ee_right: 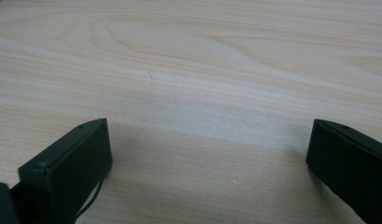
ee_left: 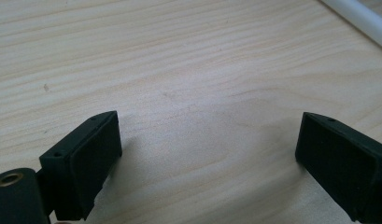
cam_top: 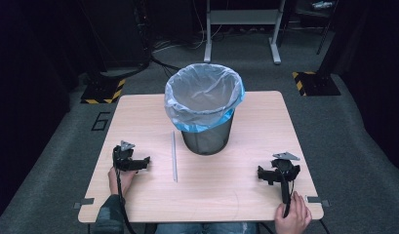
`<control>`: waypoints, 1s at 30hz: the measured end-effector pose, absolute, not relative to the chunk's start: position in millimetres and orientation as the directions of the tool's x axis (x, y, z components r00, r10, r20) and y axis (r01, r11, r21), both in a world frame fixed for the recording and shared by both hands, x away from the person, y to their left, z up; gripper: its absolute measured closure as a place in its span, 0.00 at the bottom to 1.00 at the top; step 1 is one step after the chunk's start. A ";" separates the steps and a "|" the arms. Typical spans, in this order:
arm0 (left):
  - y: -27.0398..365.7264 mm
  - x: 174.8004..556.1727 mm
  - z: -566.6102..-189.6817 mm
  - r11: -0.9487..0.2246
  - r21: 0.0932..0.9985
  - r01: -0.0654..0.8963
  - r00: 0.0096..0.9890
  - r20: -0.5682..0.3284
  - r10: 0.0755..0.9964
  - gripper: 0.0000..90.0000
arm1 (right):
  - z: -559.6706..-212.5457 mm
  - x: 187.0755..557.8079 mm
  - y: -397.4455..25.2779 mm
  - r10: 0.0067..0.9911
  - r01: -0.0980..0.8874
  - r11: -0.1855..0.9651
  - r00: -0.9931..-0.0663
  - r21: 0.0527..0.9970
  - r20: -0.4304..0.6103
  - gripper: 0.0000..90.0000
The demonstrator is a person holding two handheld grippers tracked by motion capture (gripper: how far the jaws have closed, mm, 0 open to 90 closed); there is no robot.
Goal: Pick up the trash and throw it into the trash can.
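Lying flat on the worktop, a thin white rod [cam_top: 174, 156] is seen just left of the wire bin [cam_top: 207, 134], its long axis running from the near edge toward the far edge, almost square to them. In the left gripper view the same rod [ee_left: 359, 21] crosses the upper right corner, so it lies ahead and to the right of that gripper's open jaws. The left gripper [cam_top: 144, 162] is rested on the worktop near the left edge, jaws held wide apart around nothing and aimed toward the rod; it is judged the nearer of the two. The right gripper [cam_top: 262, 175] is set toward the near right corner, well apart from the rod, its jaws likewise spread and empty over bare wood. A grasp across the rod's narrow width is judged the likely next need. The bin, lined with a pale bag [cam_top: 202, 97], stands at the middle of the table [cam_top: 138, 112].
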State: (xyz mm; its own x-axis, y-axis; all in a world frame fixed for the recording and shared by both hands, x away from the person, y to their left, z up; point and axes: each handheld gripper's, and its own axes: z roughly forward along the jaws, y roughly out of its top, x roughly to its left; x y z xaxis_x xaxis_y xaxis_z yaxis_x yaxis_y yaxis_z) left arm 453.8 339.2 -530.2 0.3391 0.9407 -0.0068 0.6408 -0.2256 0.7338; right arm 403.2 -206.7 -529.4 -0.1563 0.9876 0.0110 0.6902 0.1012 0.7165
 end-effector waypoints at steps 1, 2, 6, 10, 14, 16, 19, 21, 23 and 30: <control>339.2 453.8 -530.2 -0.225 0.734 0.641 0.339 -0.007 0.941 0.07 | -529.4 403.2 -206.7 0.988 0.690 0.101 -0.156 0.716 0.011 0.00; 339.2 453.8 -530.2 -0.225 0.734 0.641 0.339 -0.007 0.941 0.07 | -529.4 403.3 -206.7 0.988 0.690 0.102 -0.157 0.717 0.011 0.00; 339.2 453.7 -530.2 -0.226 0.734 0.641 0.340 -0.008 0.940 0.07 | -529.4 403.3 -206.7 0.988 0.690 0.102 -0.157 0.717 0.011 0.00; 338.9 453.2 -530.1 -0.225 0.733 0.642 0.337 -0.006 0.942 0.07 | -529.4 403.2 -206.7 0.988 0.690 0.101 -0.156 0.717 0.011 0.00; 338.9 453.2 -530.1 -0.225 0.733 0.642 0.336 -0.005 0.942 0.07 | -529.4 403.2 -206.7 0.988 0.690 0.102 -0.157 0.717 0.011 0.00; 338.9 453.2 -530.1 -0.225 0.734 0.641 0.336 -0.005 0.942 0.07 | -529.4 403.2 -206.7 0.988 0.690 0.102 -0.157 0.716 0.011 0.00; 339.0 453.2 -530.1 -0.222 0.733 0.643 0.333 -0.006 0.943 0.07 | -529.4 403.3 -206.7 0.988 0.690 0.101 -0.157 0.717 0.011 0.00; 339.7 452.9 -530.1 -0.196 0.732 0.653 0.294 -0.006 0.956 0.07 | -529.4 403.3 -206.7 0.988 0.690 0.101 -0.157 0.717 0.011 0.00; 340.7 452.3 -530.0 -0.174 0.733 0.657 0.272 -0.016 0.962 0.06 | -529.4 403.4 -206.7 0.987 0.689 0.102 -0.158 0.717 0.011 0.00; 339.8 451.2 -527.9 -0.148 0.723 0.675 0.258 -0.044 0.965 0.05 | -529.4 403.4 -206.8 0.987 0.689 0.103 -0.158 0.717 0.010 0.00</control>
State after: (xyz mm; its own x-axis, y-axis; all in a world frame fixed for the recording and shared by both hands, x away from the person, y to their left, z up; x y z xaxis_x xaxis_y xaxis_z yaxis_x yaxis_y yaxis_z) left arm 451.2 339.8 -527.9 0.2577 0.9652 -0.0436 0.6751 -0.1475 0.7228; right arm 403.4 -206.8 -529.4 -0.1579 0.9874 0.0103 0.6890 0.1027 0.7174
